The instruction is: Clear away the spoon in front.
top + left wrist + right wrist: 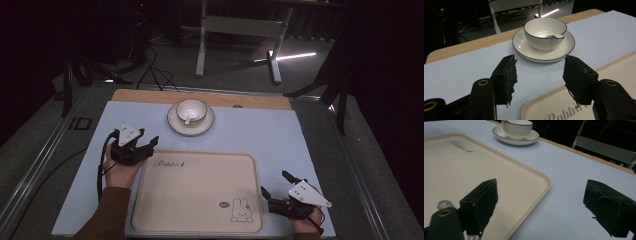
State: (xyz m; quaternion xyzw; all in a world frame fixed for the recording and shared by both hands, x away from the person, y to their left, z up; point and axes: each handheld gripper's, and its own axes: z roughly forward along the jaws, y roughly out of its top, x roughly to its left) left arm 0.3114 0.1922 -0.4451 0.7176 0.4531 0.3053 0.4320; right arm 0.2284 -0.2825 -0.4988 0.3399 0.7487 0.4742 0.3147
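Observation:
A cream tray (200,200) with a rabbit drawing lies on the pale blue mat, its corner also in the left gripper view (544,105) and its rim in the right gripper view (534,173). Beyond it a white bowl (191,110) with a spoon (554,36) inside stands on a white saucer (564,51). My left gripper (146,140) hovers open at the tray's far left corner, facing the bowl (545,28). My right gripper (275,185) stands open at the tray's right edge, nothing between its jaws. The bowl (517,127) and saucer (532,138) sit far off.
The blue mat (270,135) covers a wooden tabletop (250,100). A white desk frame (237,30) and cables (155,70) stand on the dark floor beyond the table. Metal rails (45,150) run along both table sides.

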